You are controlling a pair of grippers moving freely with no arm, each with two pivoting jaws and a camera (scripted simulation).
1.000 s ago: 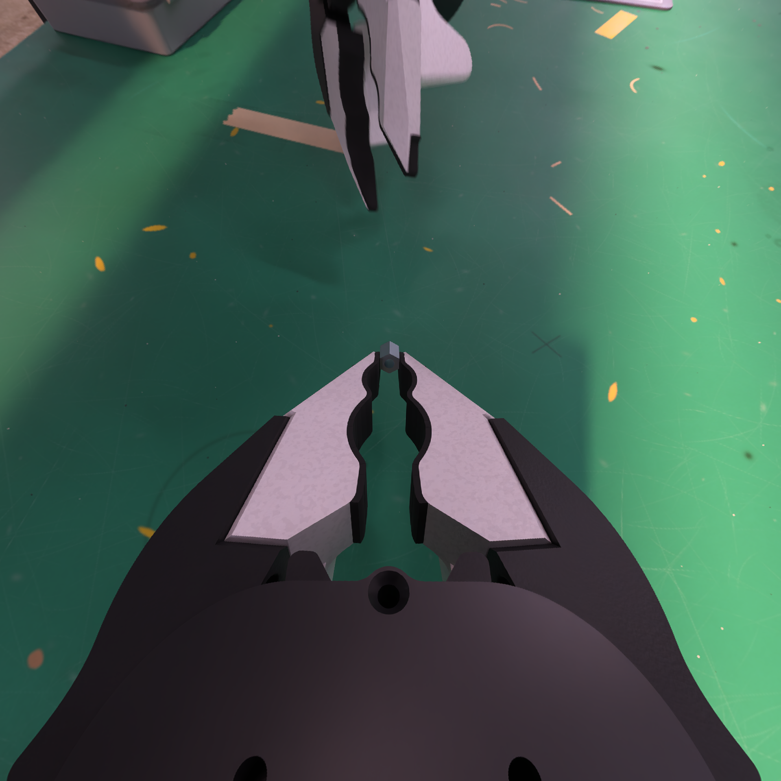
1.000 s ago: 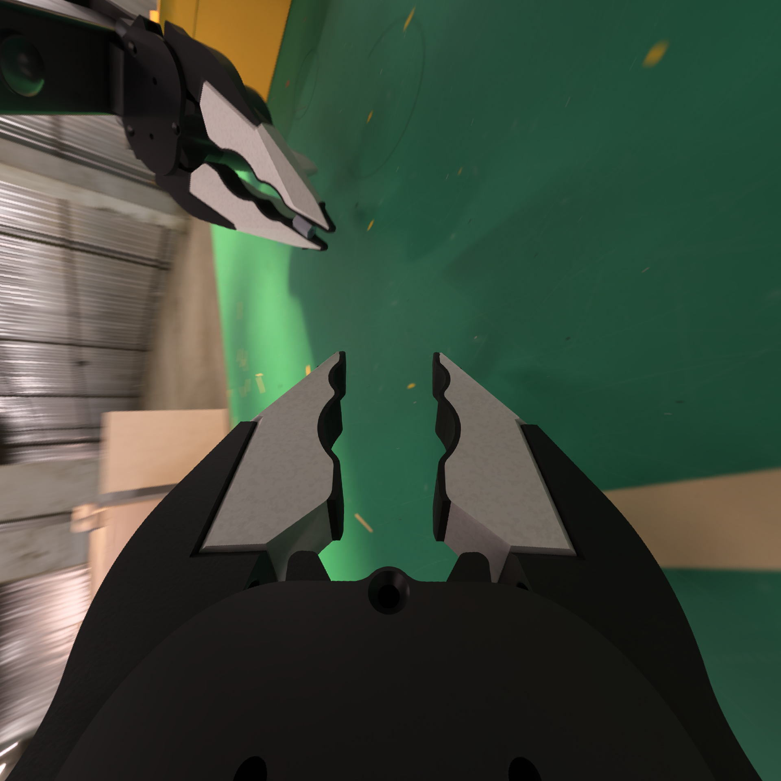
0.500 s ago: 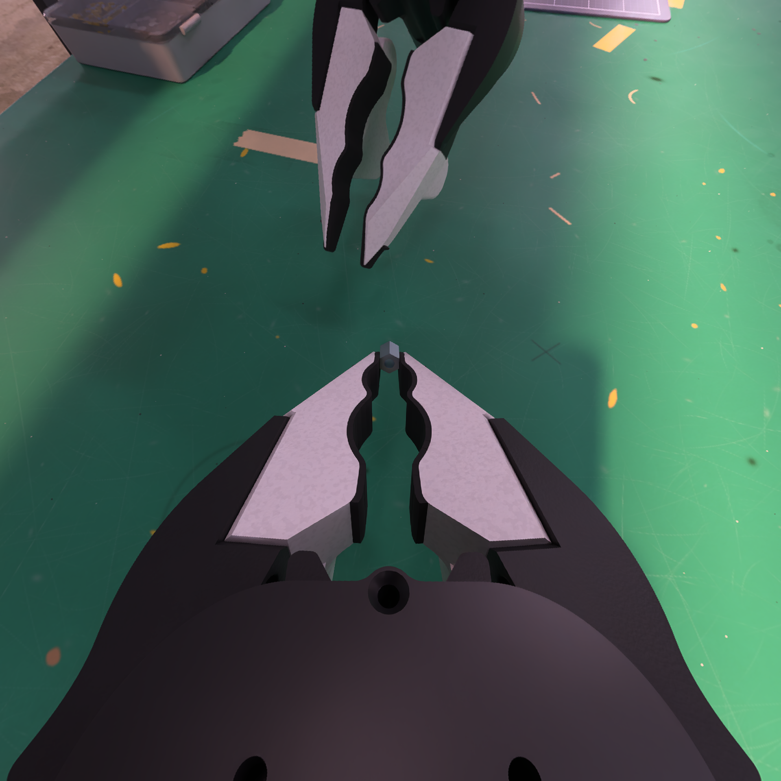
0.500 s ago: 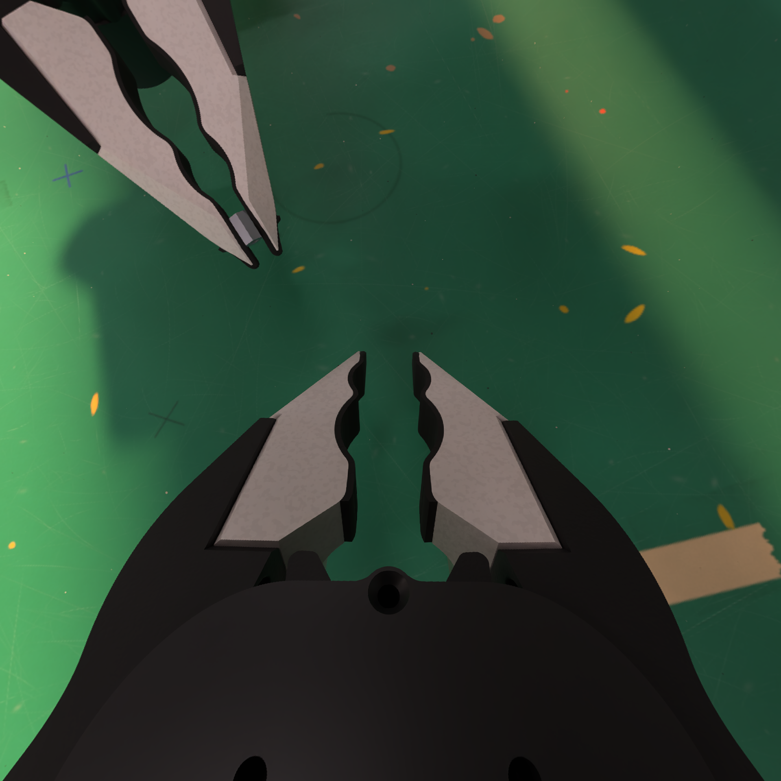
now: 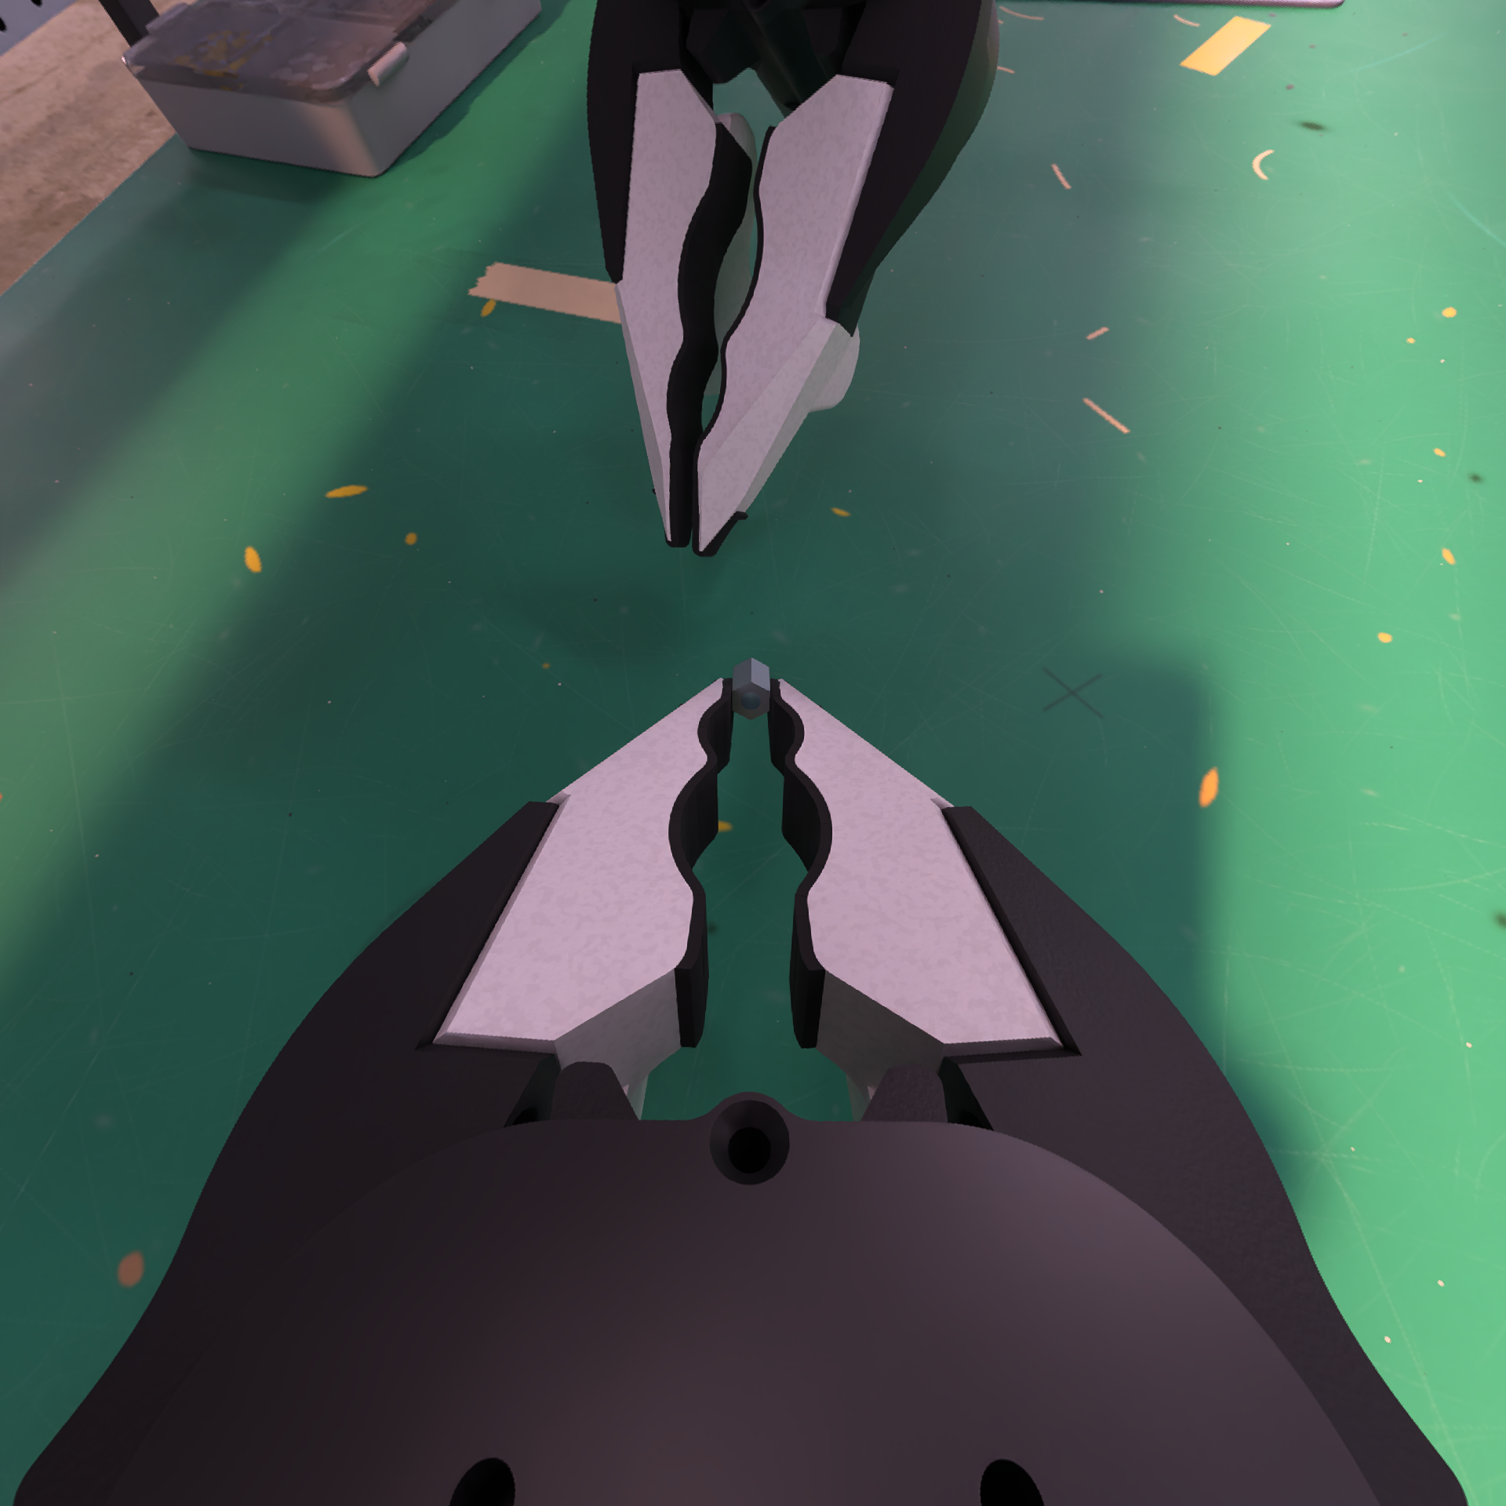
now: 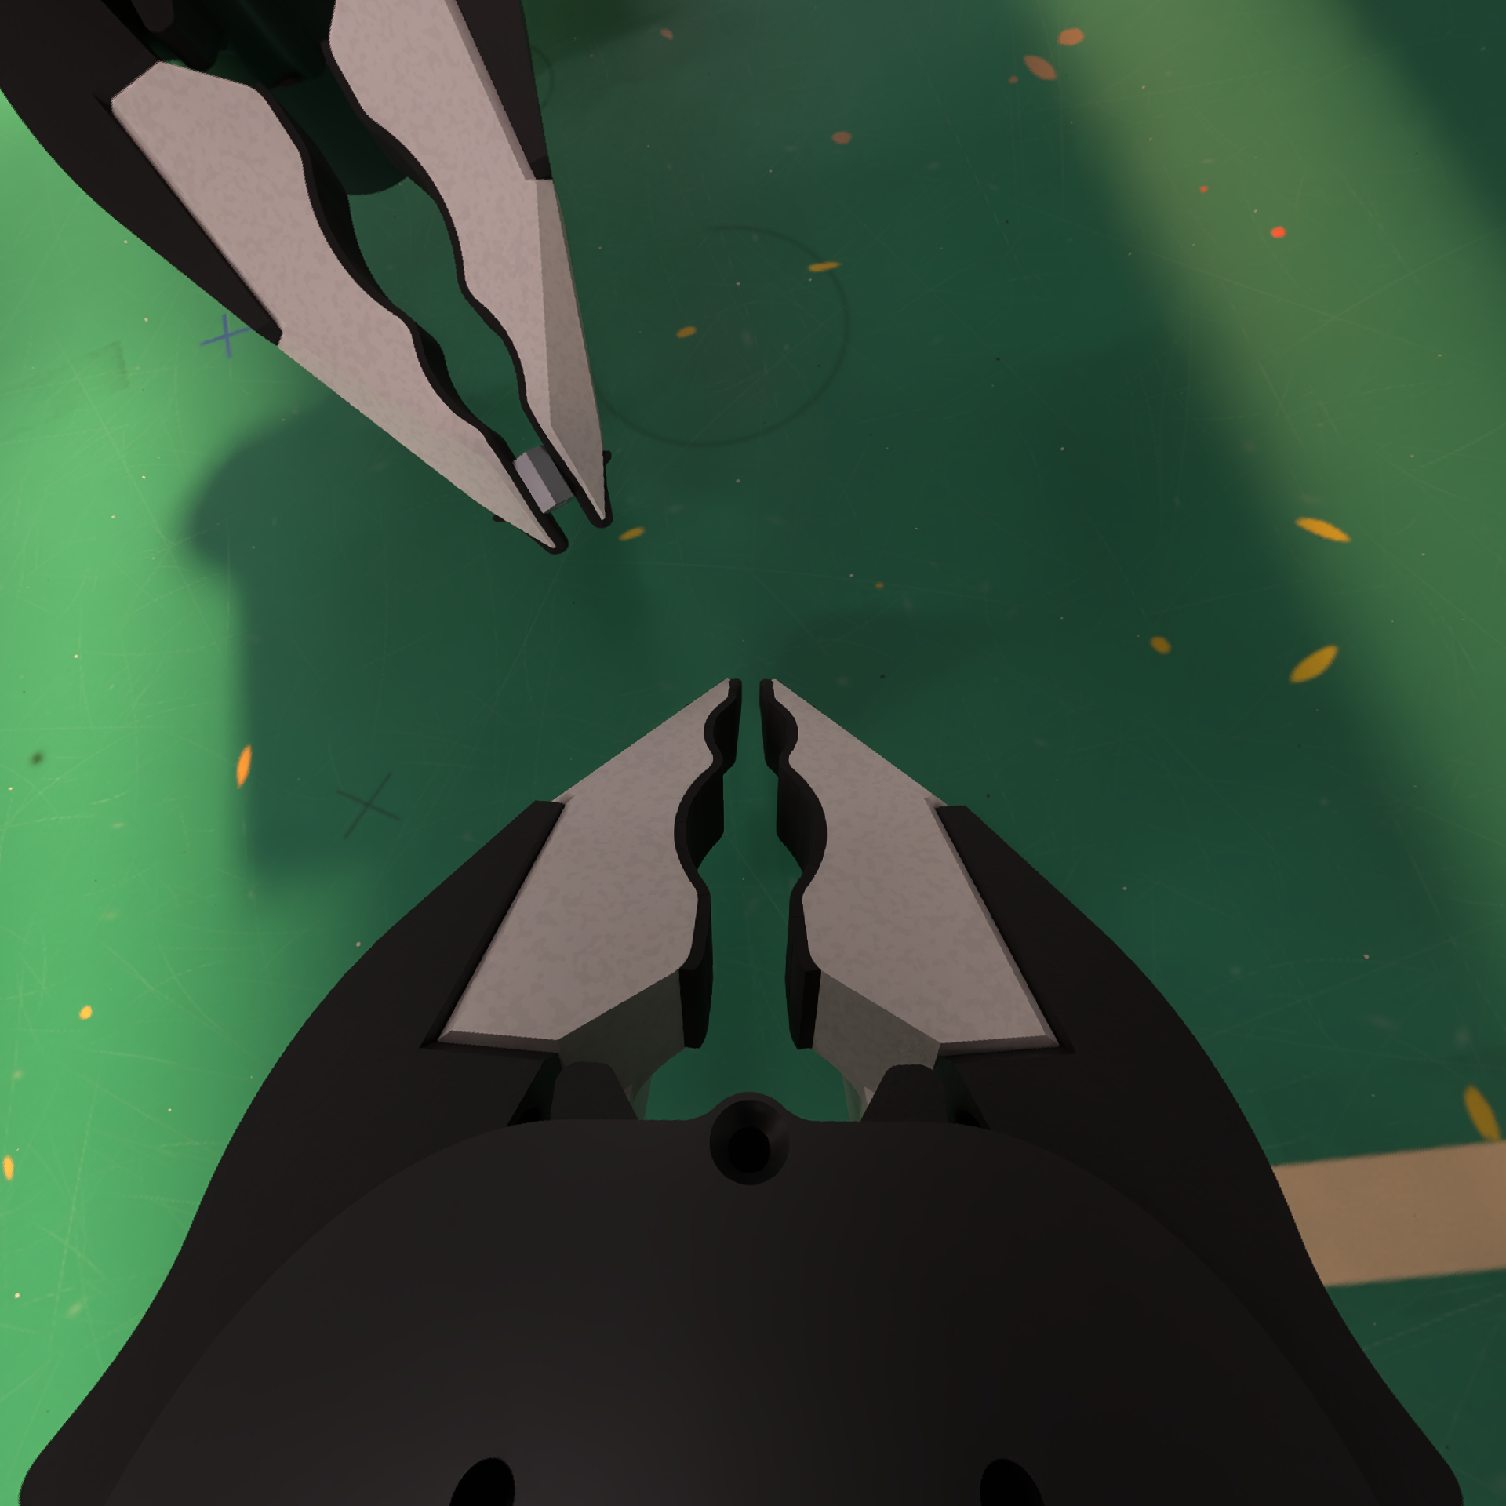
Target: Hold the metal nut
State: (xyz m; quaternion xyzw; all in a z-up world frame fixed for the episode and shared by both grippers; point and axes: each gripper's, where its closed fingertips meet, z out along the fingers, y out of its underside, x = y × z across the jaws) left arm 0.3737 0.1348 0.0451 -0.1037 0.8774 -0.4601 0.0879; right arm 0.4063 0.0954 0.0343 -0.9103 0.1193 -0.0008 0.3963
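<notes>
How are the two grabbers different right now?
The left gripper pinches the metal nut at its tips; the right gripper holds nothing. The left's tips stay apart around the nut; the right's almost touch. Both have pale fingers on black bodies, above the green mat.

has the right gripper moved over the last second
Yes. In the left wrist view the right gripper has come down past the tan tape strip, closer to the metal nut.
</notes>
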